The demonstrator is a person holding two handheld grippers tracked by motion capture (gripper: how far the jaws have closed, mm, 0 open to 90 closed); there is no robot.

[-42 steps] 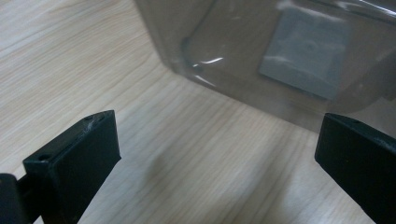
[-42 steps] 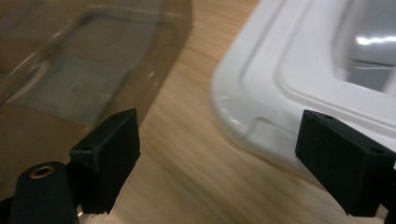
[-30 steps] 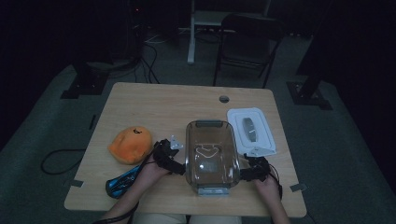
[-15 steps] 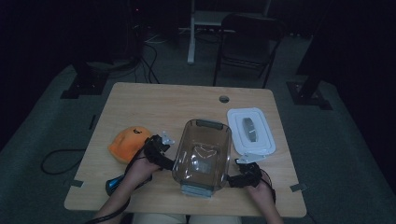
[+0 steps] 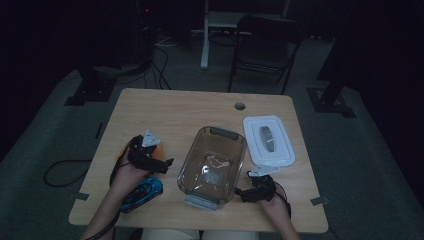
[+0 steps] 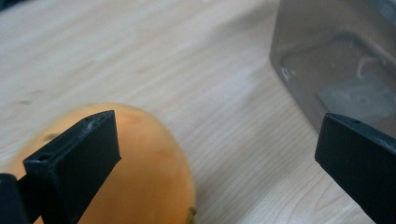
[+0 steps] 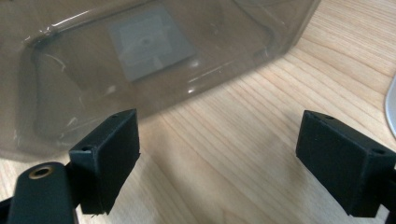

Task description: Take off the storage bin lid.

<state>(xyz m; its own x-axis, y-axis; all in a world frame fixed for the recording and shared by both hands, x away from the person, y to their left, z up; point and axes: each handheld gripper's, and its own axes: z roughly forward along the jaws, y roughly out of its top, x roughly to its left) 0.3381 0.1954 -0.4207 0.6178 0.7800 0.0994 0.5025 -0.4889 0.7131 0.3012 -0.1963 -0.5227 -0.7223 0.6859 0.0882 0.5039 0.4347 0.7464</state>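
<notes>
Both grippers had let go of the clear plastic container (image 5: 212, 167) since half a second before. Left gripper (image 5: 159, 162) had swung away toward the smooth, rounded orange fruit (image 6: 135, 172), its black jaws spread wide and empty — one jaw in front of the fruit. Right gripper (image 5: 245, 192) sat just beside the container's wall (image 7: 140, 60), jaws wide, gripping nothing. On the pale wood-grain table (image 5: 175, 112), the rectangular container now lay tilted, between the blue toy car (image 5: 141, 192) and the white lid (image 5: 267, 140).
</notes>
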